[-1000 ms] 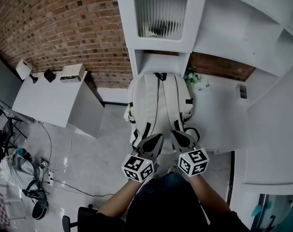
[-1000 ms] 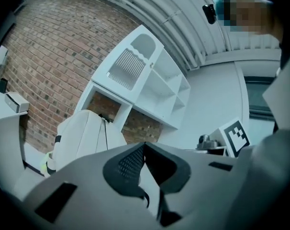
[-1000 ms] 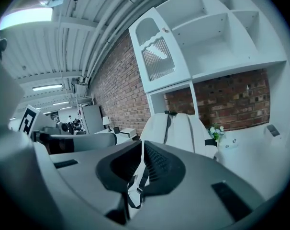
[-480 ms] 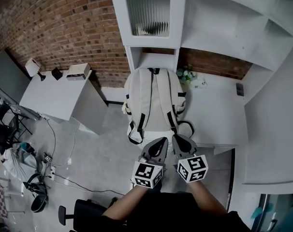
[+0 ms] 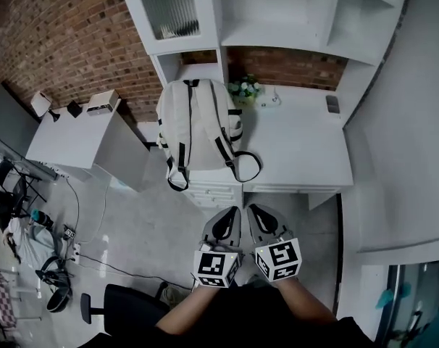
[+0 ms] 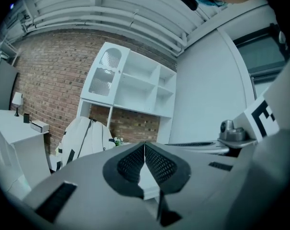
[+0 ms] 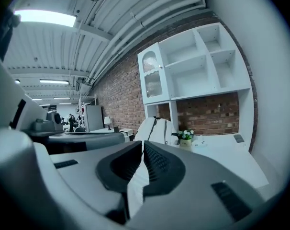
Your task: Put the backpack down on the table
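Observation:
The white backpack (image 5: 198, 125) with black-trimmed straps stands upright on the left end of the white table (image 5: 306, 158), leaning back against the shelf unit. It also shows in the left gripper view as the backpack (image 6: 83, 140) and in the right gripper view as the backpack (image 7: 154, 130). My left gripper (image 5: 232, 210) and right gripper (image 5: 253, 209) hang side by side in front of the table, well clear of the bag. Both are shut with nothing between the jaws, as seen up close on the left gripper (image 6: 144, 145) and the right gripper (image 7: 142, 145).
A small flower pot (image 5: 245, 89) stands just right of the backpack, and a dark flat object (image 5: 332, 104) lies at the table's far right. White shelves (image 5: 277, 13) rise behind. A second desk (image 5: 74, 140) stands to the left, an office chair (image 5: 114, 310) and cables on the floor.
Both grippers have drawn back from the backpack's straps, away from the table. The backpack stays standing on the table and now looks farther off.

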The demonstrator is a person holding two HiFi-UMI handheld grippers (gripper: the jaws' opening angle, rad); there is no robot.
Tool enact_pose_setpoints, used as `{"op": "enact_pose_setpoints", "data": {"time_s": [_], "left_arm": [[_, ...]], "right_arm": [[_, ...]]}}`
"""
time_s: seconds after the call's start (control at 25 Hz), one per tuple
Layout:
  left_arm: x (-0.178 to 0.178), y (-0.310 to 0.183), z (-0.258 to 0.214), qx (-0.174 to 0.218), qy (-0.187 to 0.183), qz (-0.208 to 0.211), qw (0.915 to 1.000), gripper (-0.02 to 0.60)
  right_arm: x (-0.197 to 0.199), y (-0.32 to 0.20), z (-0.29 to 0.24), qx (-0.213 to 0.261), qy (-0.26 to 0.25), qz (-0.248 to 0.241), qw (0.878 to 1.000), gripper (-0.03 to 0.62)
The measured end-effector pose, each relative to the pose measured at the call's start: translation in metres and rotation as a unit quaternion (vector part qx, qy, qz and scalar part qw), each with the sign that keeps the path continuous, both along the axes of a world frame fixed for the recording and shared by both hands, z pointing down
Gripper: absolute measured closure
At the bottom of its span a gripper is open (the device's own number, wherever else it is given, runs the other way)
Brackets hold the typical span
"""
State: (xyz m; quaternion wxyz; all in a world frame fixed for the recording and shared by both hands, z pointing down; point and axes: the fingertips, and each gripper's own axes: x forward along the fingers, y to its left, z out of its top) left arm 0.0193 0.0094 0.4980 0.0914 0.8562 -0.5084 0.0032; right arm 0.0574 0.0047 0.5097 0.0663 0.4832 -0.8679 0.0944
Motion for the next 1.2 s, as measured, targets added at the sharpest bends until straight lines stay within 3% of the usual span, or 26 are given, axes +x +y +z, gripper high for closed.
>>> {"op": "enact_pose_setpoints", "data": {"time_s": [0.2, 0.56, 1.0, 1.2], "left_arm": [[0.024, 0.052, 0.006, 0.011, -0.026, -0.021, 0.9994, 0.563], [0.02, 0.097, -0.003, 0.034, -0.065, -0.05, 0.9961, 0.563], [0.023, 0.118, -0.001, 0.044, -0.085, -0.033, 0.9949, 0.563], [0.029, 0.122, 0.005, 0.035, -0.068, -0.029, 0.9967, 0.563]], "right_arm": [[0.018, 0.054, 0.009, -0.001, -0.014, -0.01, 1.0, 0.566], [0.019, 0.1, 0.0, 0.03, 0.014, -0.012, 0.999, 0.572], [0.023, 0.122, 0.006, 0.022, 0.028, 0.011, 0.999, 0.576], [0.03, 0.126, 0.009, 0.023, 0.032, 0.02, 0.999, 0.576]]}}
